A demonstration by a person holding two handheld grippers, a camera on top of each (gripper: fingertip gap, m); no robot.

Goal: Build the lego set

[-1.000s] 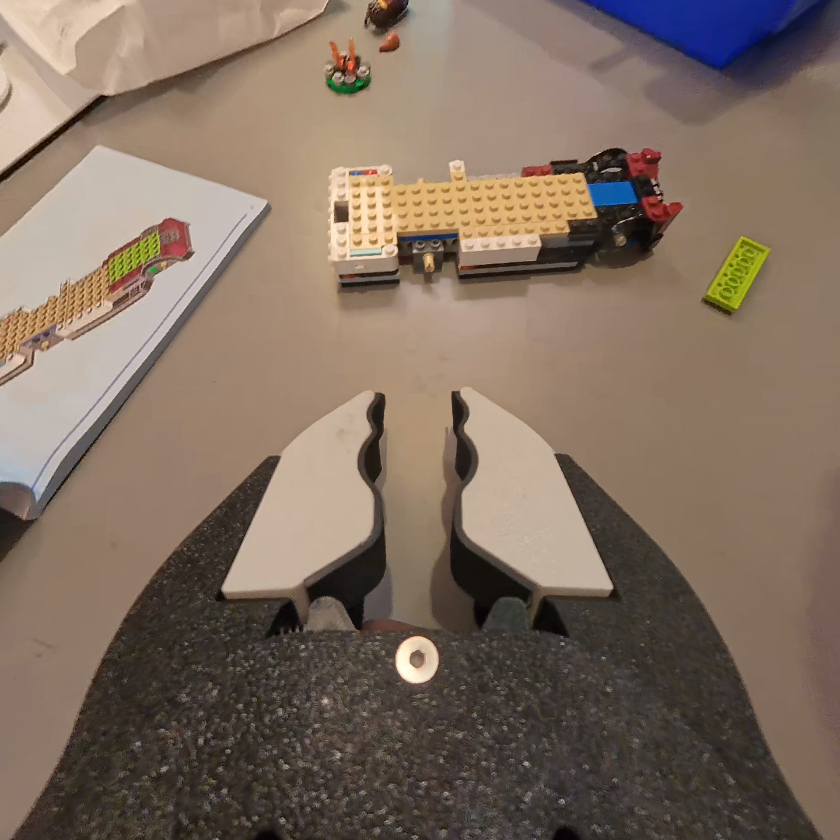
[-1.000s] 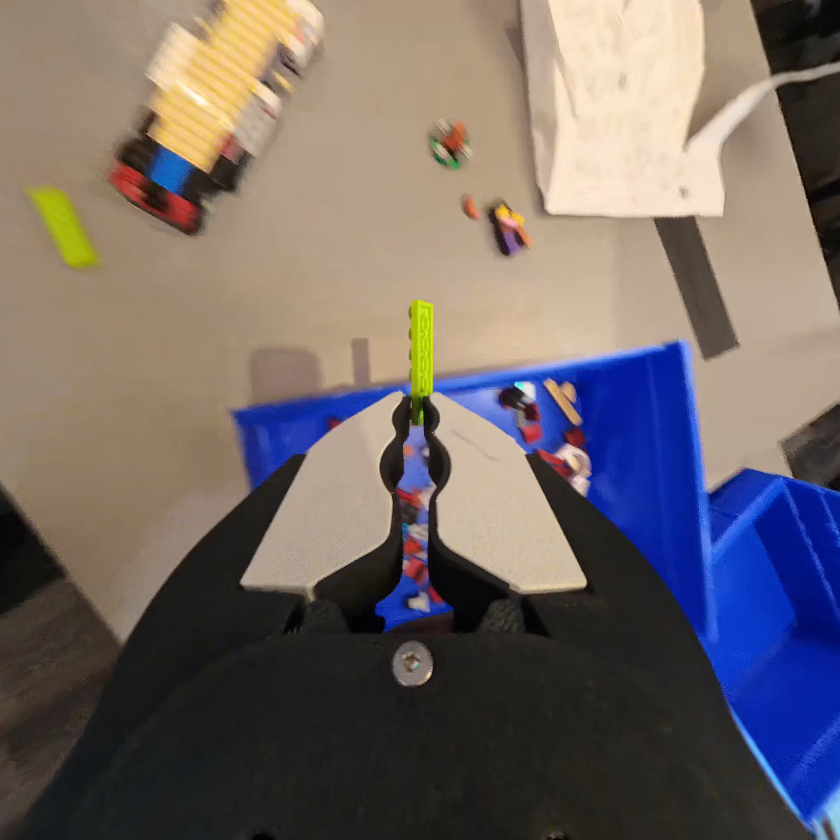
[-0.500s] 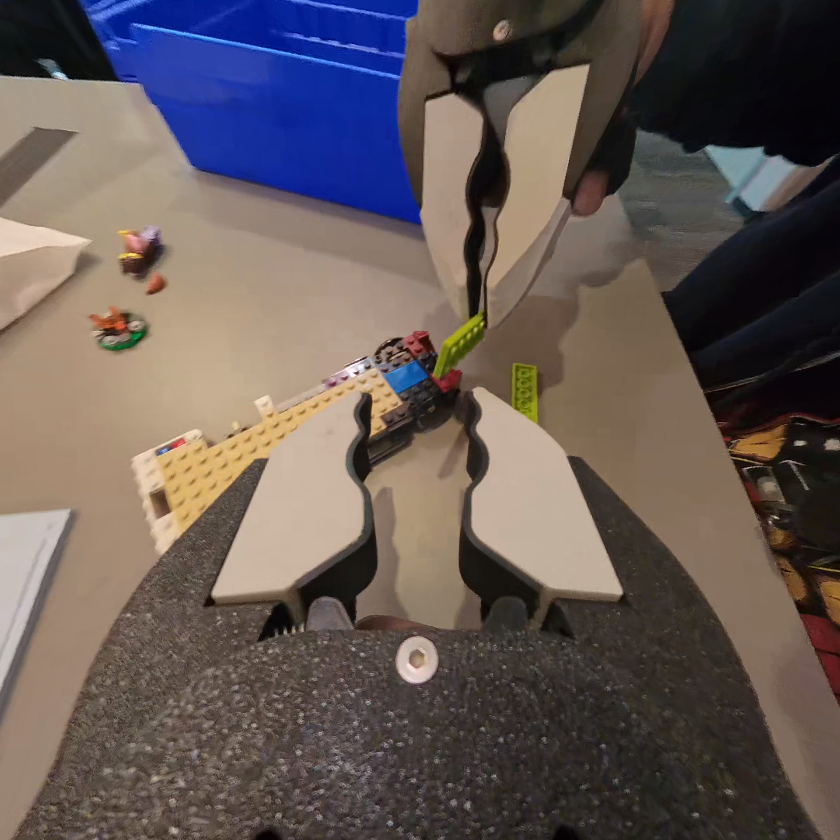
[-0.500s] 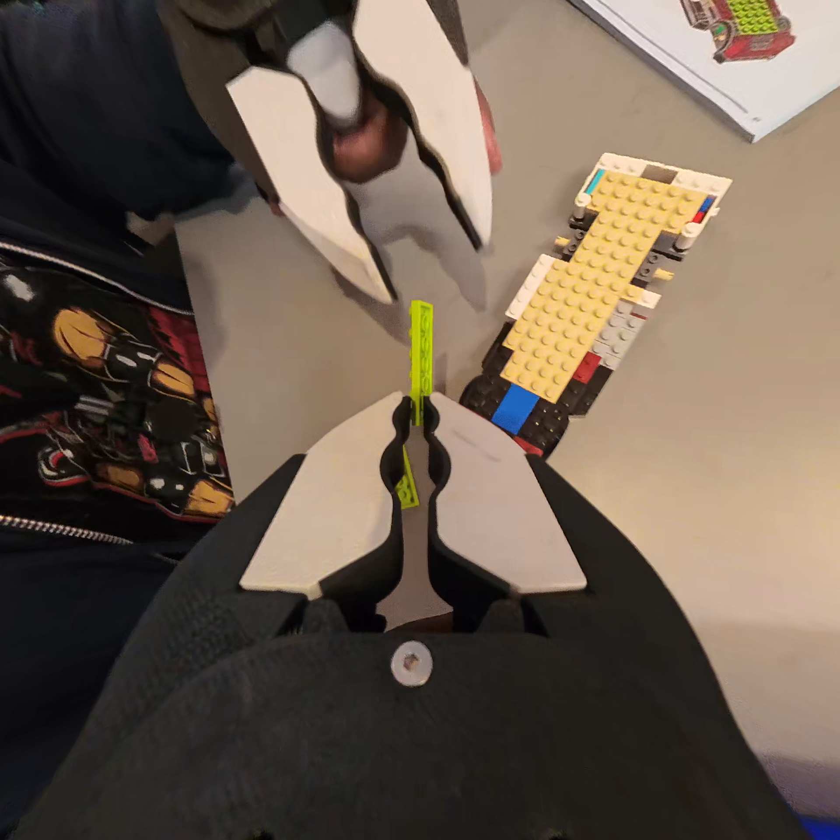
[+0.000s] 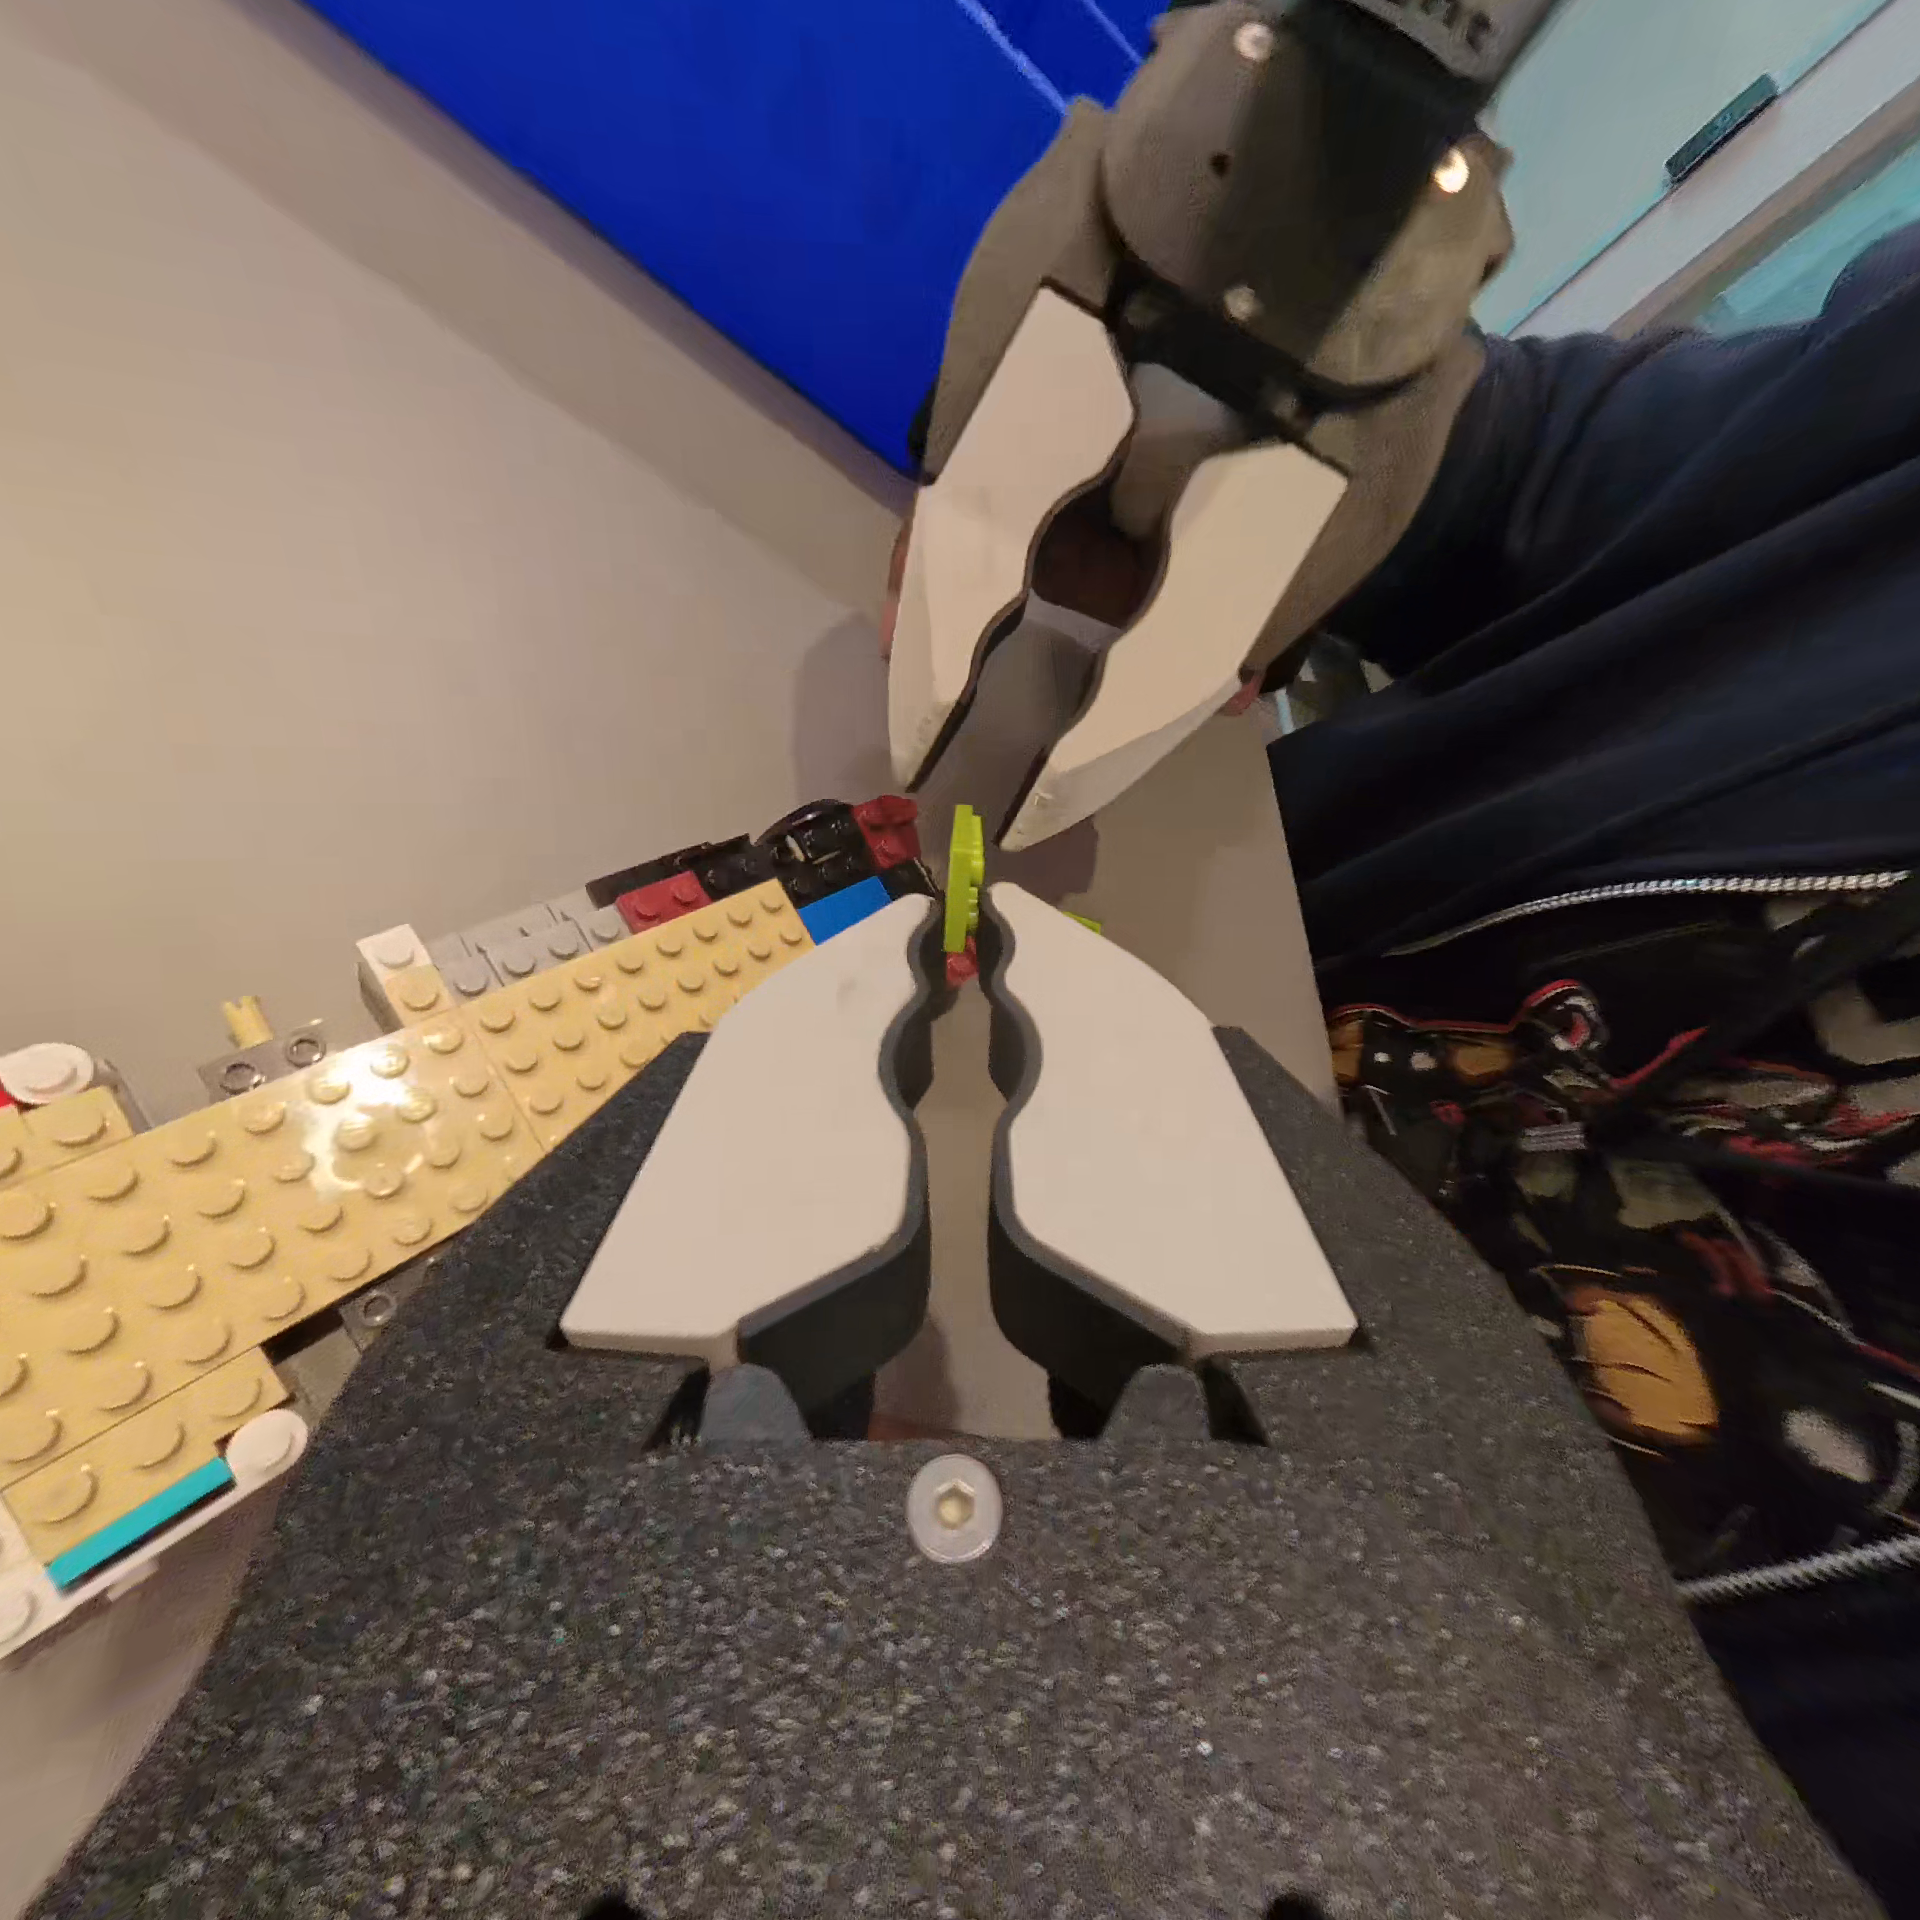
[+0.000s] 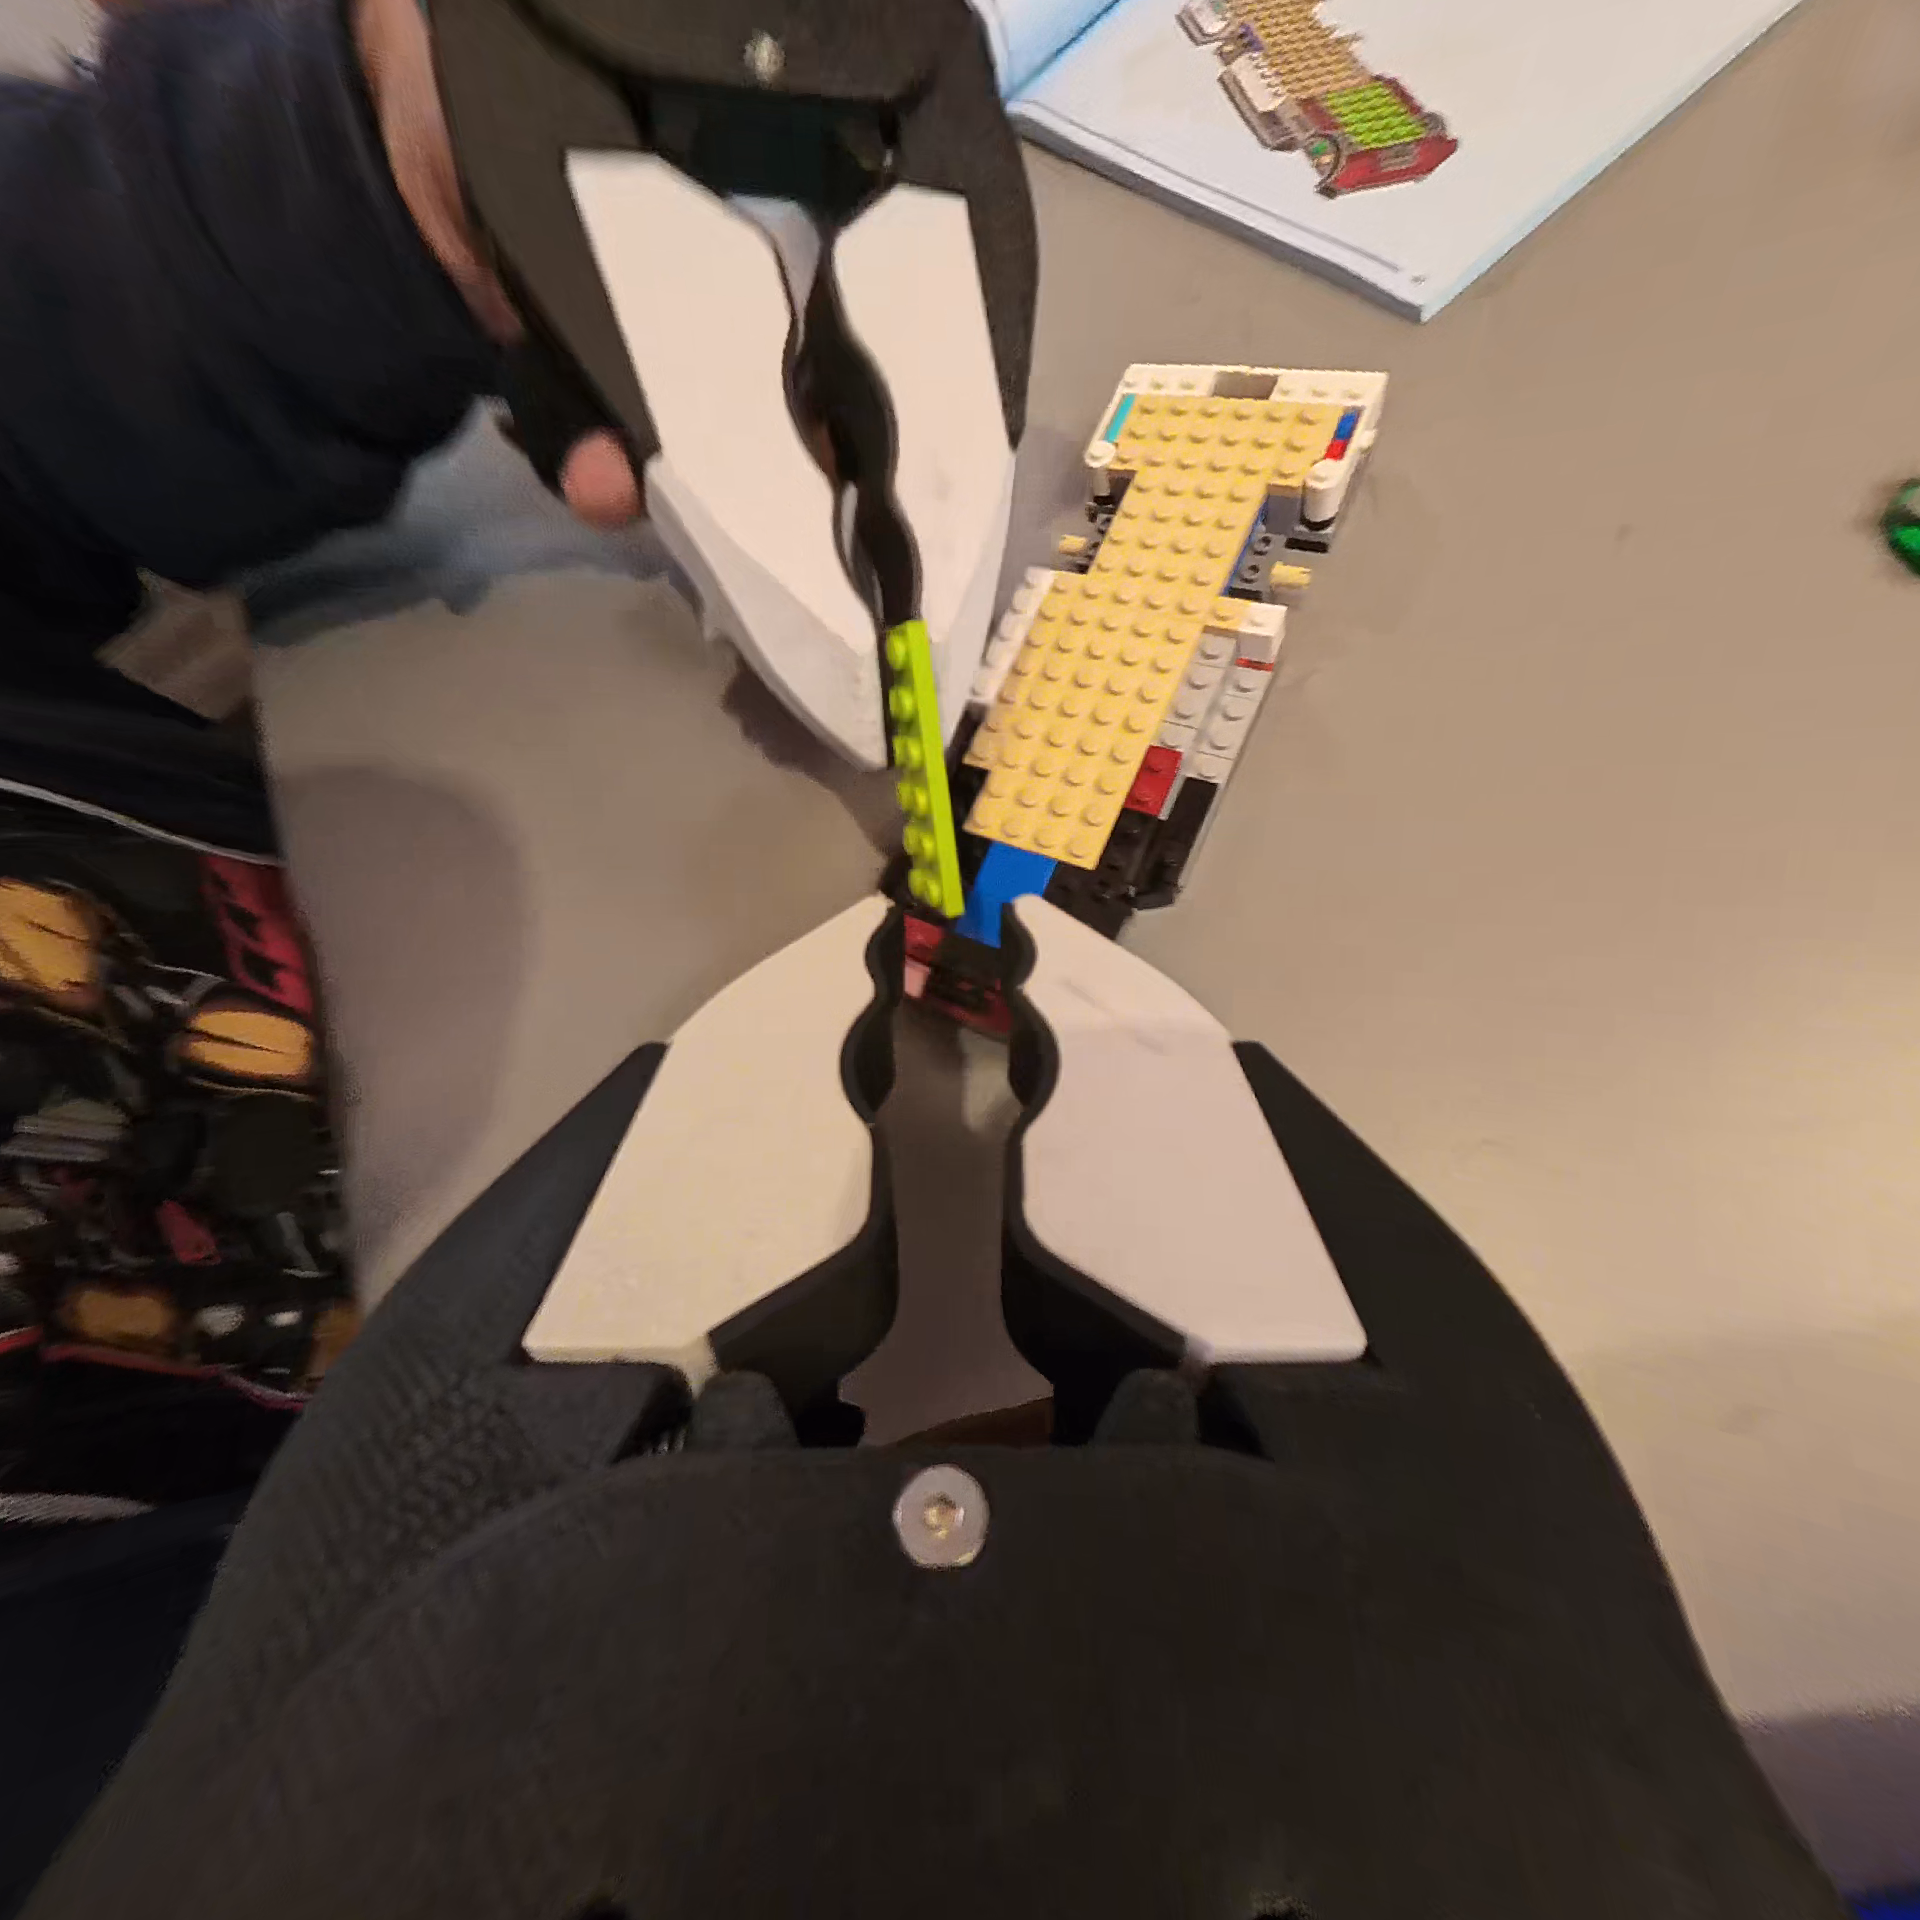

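Where the grey tabletop (image 5: 416, 520) runs out at the edge nearest the person, two hand-held grippers meet over one end of a brick model.

Item 1 – left gripper (image 5: 961, 914): jaws nearly shut, pads pressed on the lower end of a thin lime-green studded plastic plate (image 5: 964, 868); the plate stands on edge, most of its length free beyond the fingertips.

Item 2 – right gripper (image 6: 951, 920): jaws parted a little, nothing in them; one fingertip (image 5: 1029, 821) is just beside the plate's free end, whether touching cannot be told.

Item 3 – long brick model with a tan studded deck, white sides and a black, blue and dark-red end (image 6: 1132, 665): lying flat, the dark end under the plate, near that same edge.

Item 4 – pale-blue instruction booklet (image 6: 1247, 229), near the far end of the model; blue plastic bin (image 5: 779, 156), well behind.

Hazards, as judged:
- the bite is short and on one end only; a smooth thin plate could pivot or slide out of the pads;
- the right fingertip is so close that any sideways drift could knock the free end and twist the plate in the grip;
- a dropped plate here could bounce off the model and over the table's edge – it is close;
- pressing down askew could dislodge the small dark-red pieces at the model's end.
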